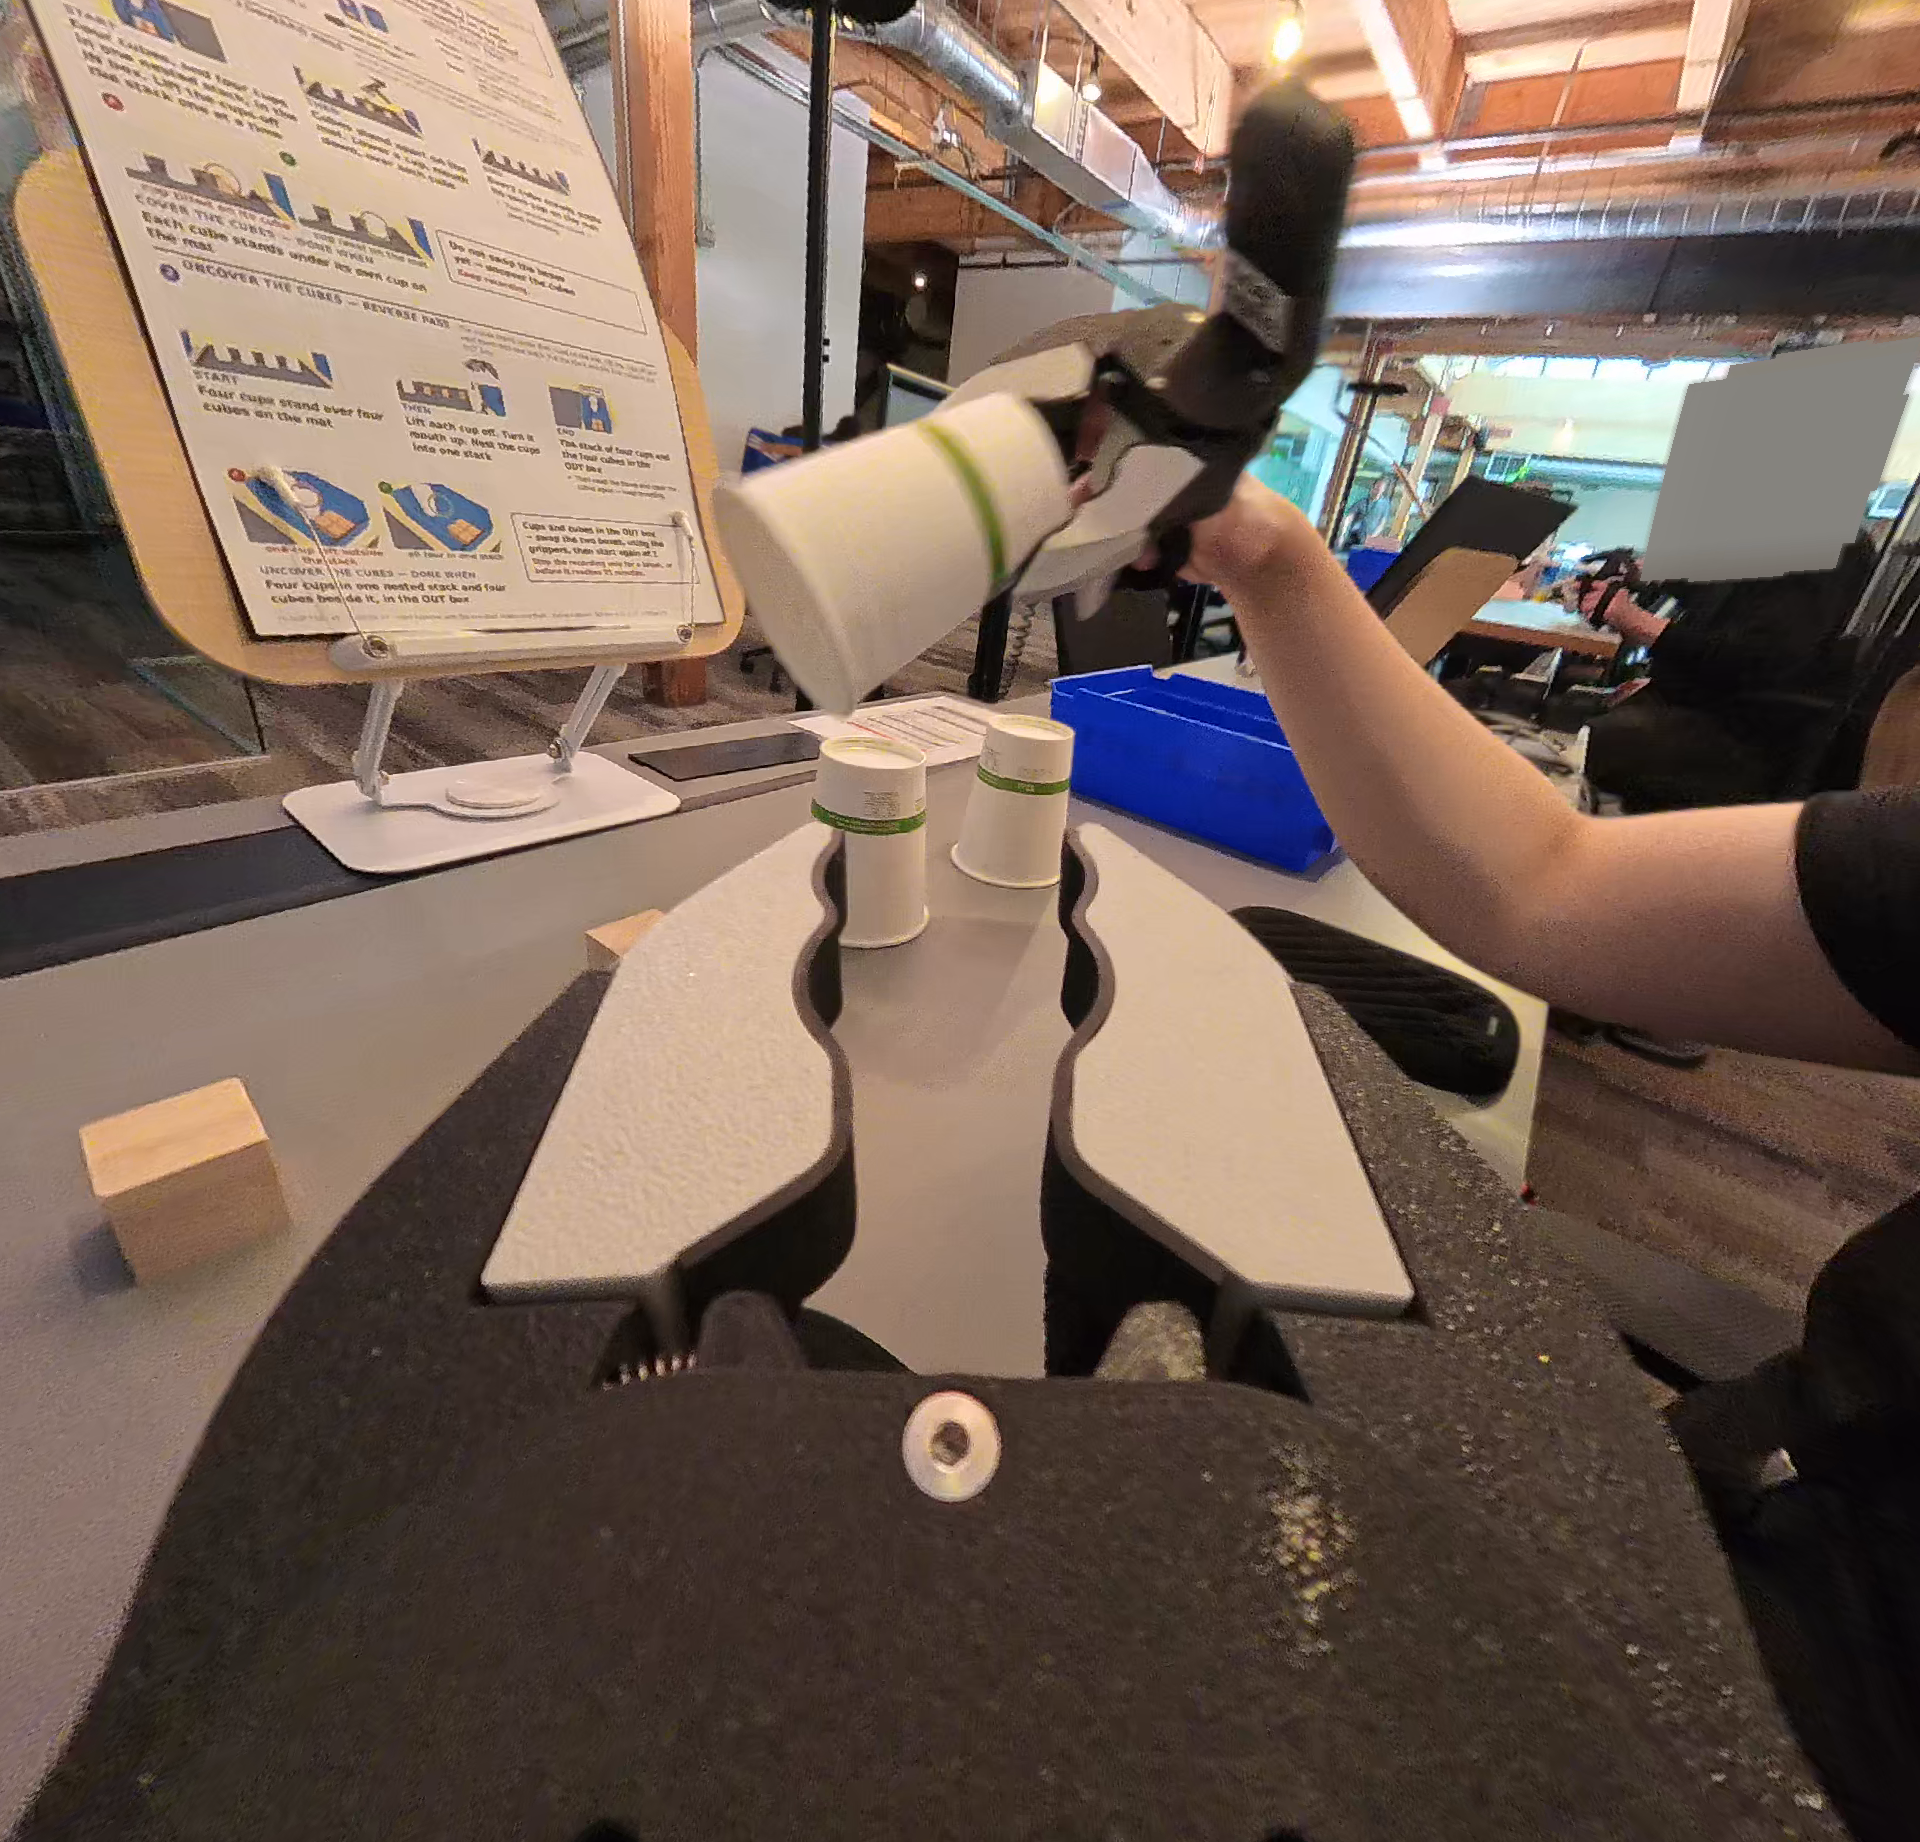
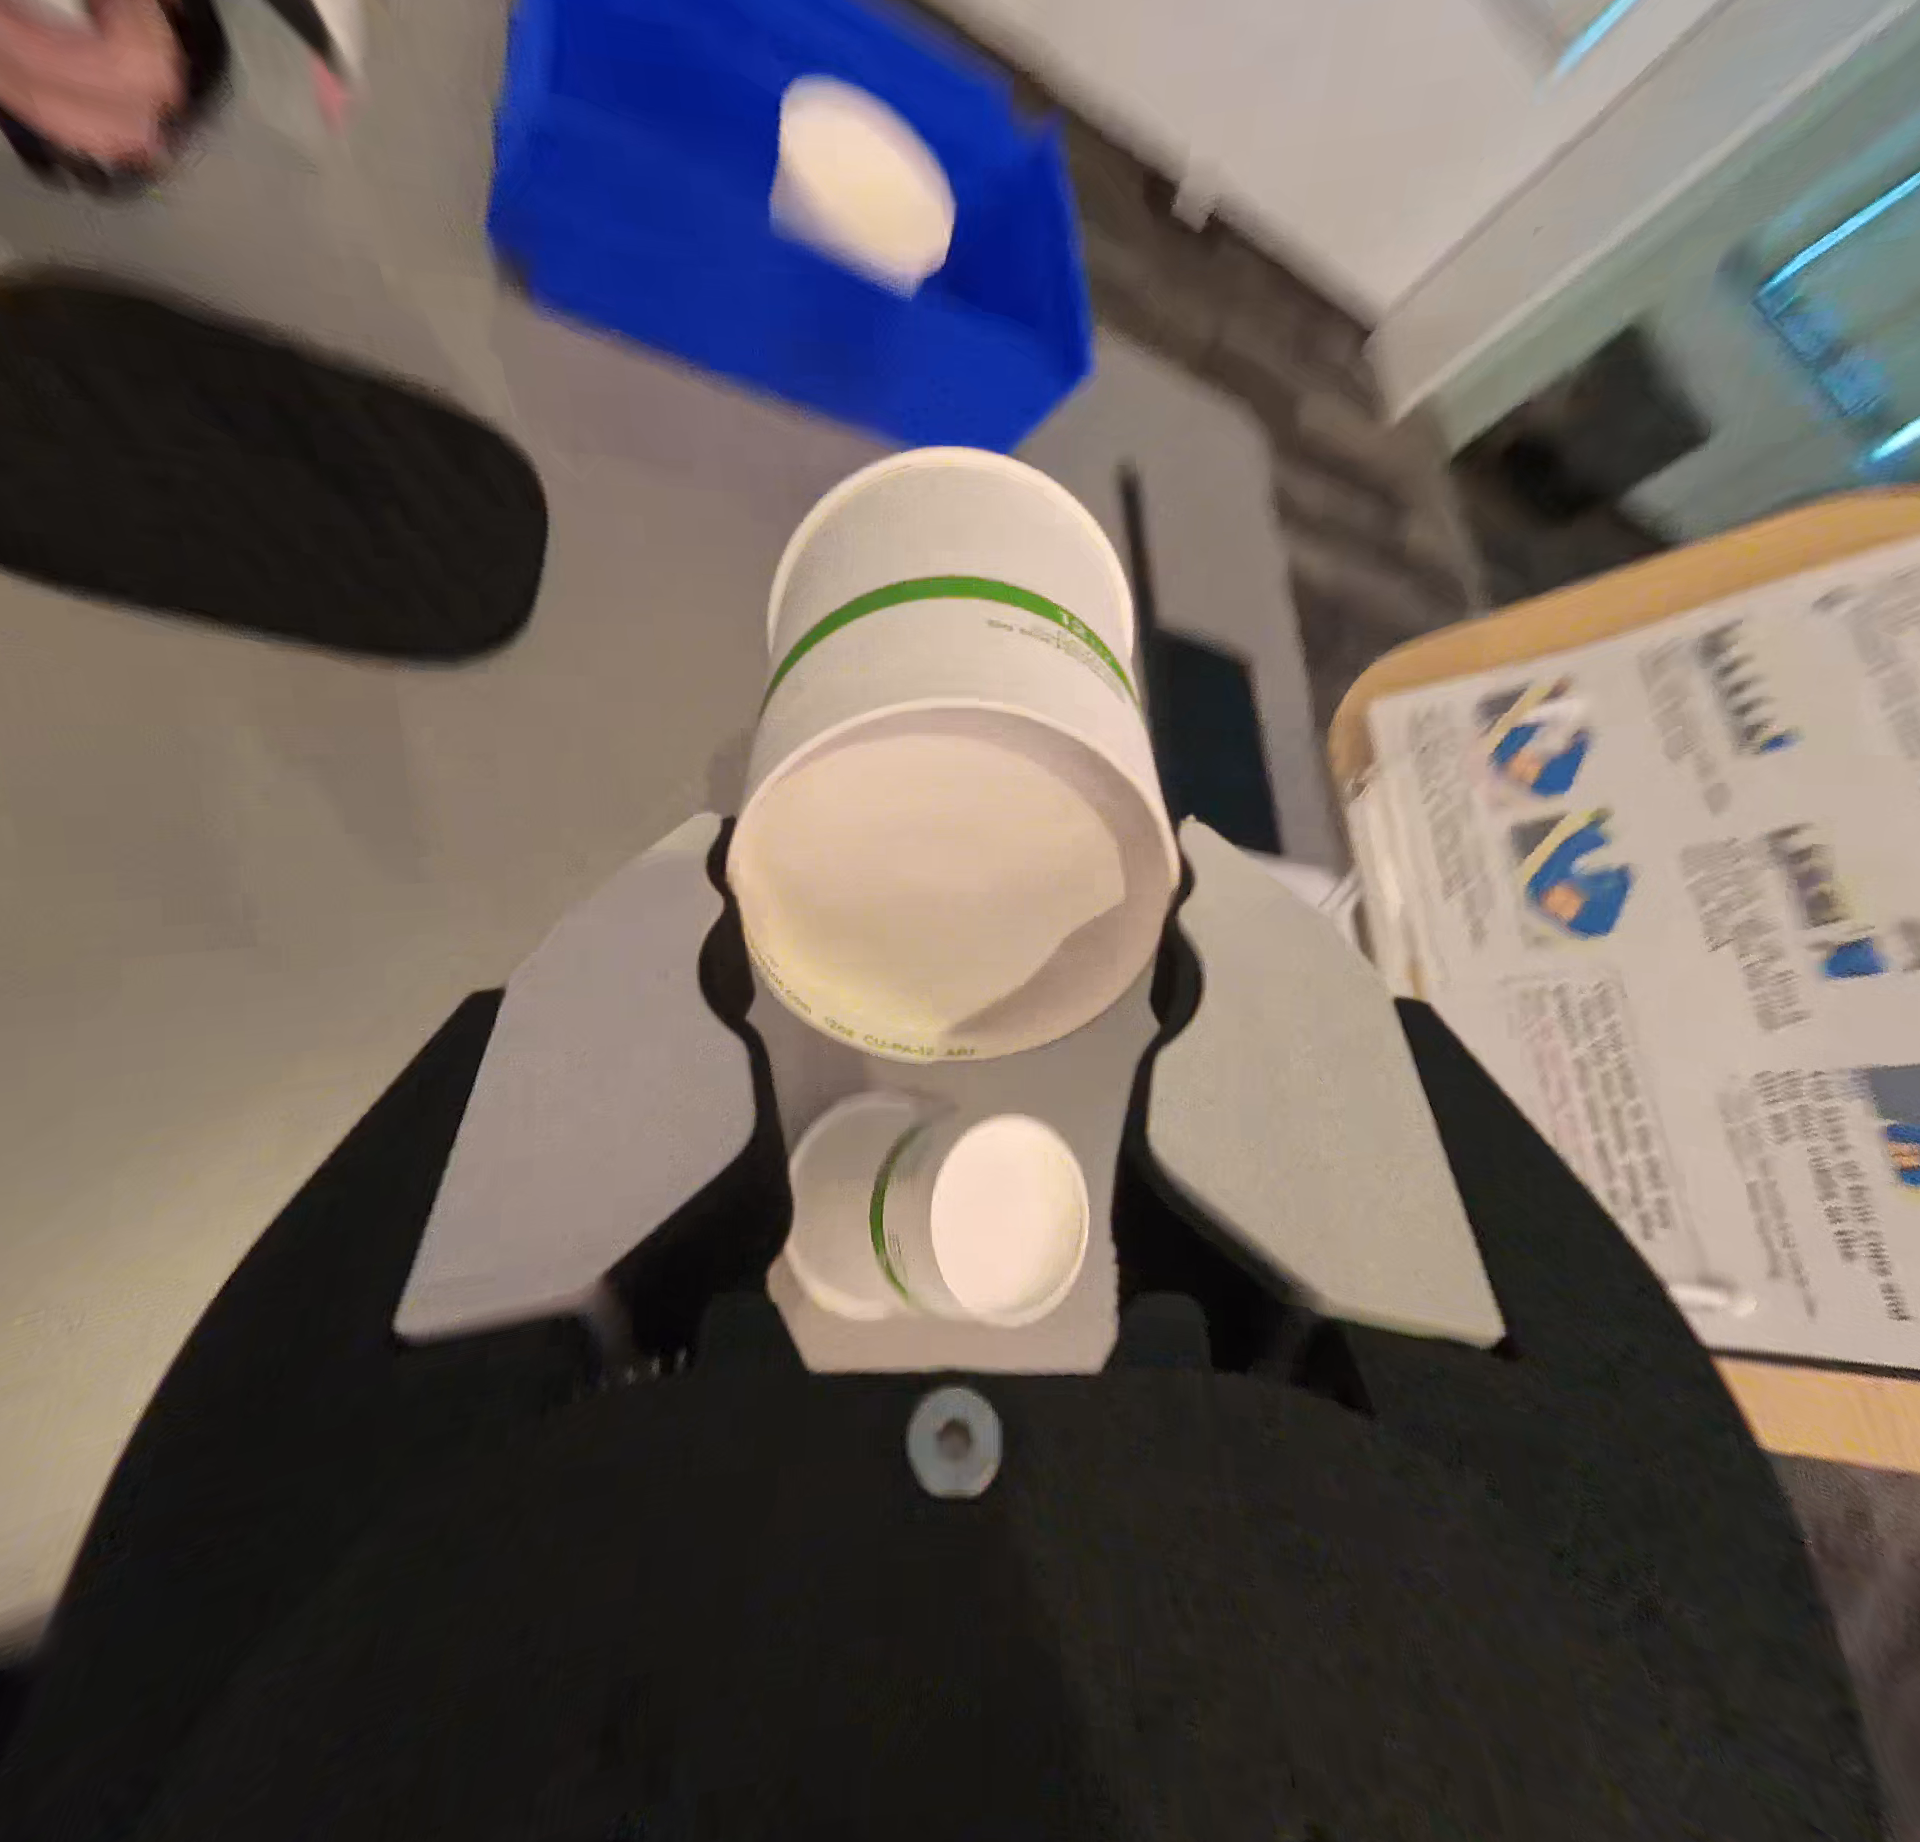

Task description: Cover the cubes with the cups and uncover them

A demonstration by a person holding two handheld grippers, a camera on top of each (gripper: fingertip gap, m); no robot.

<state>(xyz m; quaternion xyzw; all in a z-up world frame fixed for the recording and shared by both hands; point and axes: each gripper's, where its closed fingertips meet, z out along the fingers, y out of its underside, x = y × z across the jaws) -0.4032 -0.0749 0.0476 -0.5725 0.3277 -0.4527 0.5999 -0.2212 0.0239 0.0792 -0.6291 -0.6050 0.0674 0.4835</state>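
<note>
The right gripper (image 2: pixel 951 919) clamps a paper cup (image 2: pixel 951 805) mid-frame, tilted in the air above two cups (image 1: pixel 940 816) on the table (image 1: pixel 364 1003). The left gripper (image 1: pixel 945 919) hangs released. Squeezed thin walls could buckle, and the cup might miss the bare cube (image 1: pixel 182 1174) at lower left.

I count three white cups: one aloft (image 1: pixel 894 535), two upside down on the tabletop (image 1: pixel 878 836) (image 1: pixel 1016 800). Two wooden cubes (image 1: pixel 182 1174) (image 1: pixel 620 937), uncovered. One blue bin (image 1: pixel 1184 764).
</note>
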